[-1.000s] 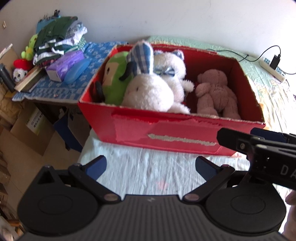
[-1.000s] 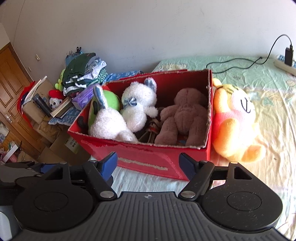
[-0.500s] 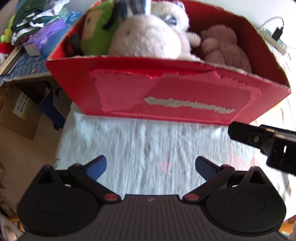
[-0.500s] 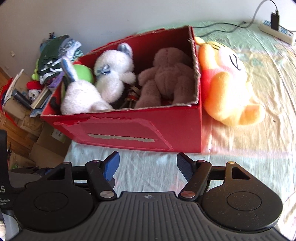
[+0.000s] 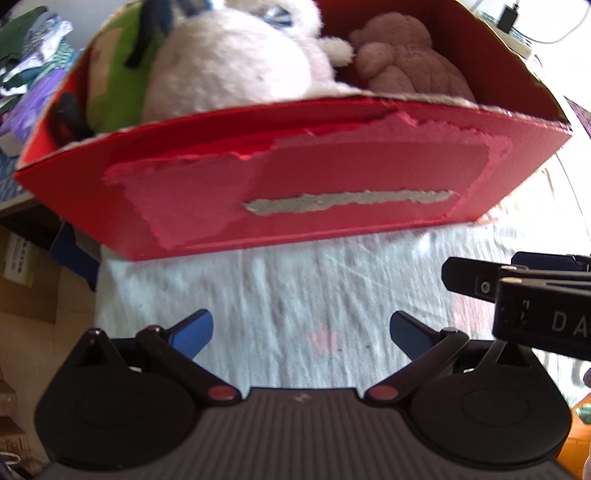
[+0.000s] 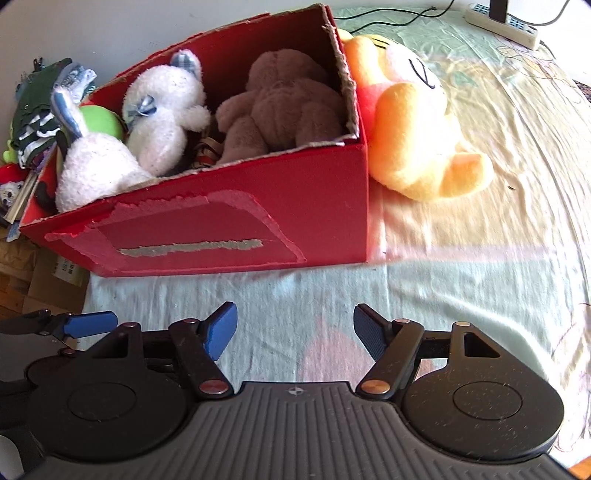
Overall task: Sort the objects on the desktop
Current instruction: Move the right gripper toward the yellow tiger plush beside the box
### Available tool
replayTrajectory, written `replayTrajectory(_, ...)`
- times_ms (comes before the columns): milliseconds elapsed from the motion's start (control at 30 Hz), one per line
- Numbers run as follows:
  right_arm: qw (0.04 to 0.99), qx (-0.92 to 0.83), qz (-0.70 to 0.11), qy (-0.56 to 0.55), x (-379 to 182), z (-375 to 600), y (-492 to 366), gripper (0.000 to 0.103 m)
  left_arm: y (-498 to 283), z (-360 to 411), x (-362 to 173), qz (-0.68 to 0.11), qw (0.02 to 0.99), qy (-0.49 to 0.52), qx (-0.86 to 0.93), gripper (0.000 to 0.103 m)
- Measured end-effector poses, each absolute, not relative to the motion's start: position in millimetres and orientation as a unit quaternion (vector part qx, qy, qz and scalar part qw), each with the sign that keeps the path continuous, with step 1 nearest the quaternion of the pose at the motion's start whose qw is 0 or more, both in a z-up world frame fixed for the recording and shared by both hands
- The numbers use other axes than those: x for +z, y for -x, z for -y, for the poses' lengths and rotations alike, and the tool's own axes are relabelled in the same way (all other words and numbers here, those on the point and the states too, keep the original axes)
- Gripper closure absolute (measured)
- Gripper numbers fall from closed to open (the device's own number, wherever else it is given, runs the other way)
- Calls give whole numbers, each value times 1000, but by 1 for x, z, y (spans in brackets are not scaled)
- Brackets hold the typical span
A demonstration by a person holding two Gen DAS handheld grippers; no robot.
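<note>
A red cardboard box (image 6: 229,229) (image 5: 295,192) stands on the bed sheet and holds a white rabbit toy (image 6: 96,170), a white bear (image 6: 162,107), a brown bear (image 6: 280,107) and a green toy (image 6: 101,120). An orange and yellow plush (image 6: 417,122) lies on the sheet against the box's right side. My right gripper (image 6: 293,332) is open over the sheet in front of the box, nothing between its fingers. My left gripper (image 5: 301,330) is open too, low over the sheet before the box's torn front. The right gripper's arm (image 5: 517,291) shows at the right edge of the left wrist view.
A pile of folded clothes (image 6: 44,103) and small toys sit on a stand left of the box. Cardboard boxes (image 5: 26,266) stand on the floor beyond the bed's left edge. A power strip (image 6: 502,22) with cables lies at the far right of the bed.
Both grippers have sunk toward the sheet and tipped downward, so the red box now fills the upper part of each view. Both stay open and empty.
</note>
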State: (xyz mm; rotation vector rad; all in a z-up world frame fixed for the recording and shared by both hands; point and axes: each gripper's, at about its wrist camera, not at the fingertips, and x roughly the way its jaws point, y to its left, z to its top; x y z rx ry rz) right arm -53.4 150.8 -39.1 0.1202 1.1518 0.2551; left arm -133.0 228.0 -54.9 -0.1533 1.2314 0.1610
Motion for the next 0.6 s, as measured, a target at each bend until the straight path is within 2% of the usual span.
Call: replayTrajectory(600,819,157,-550,-47,-36,-115,43,31,136,-198,-47,-567,806,84,147,1)
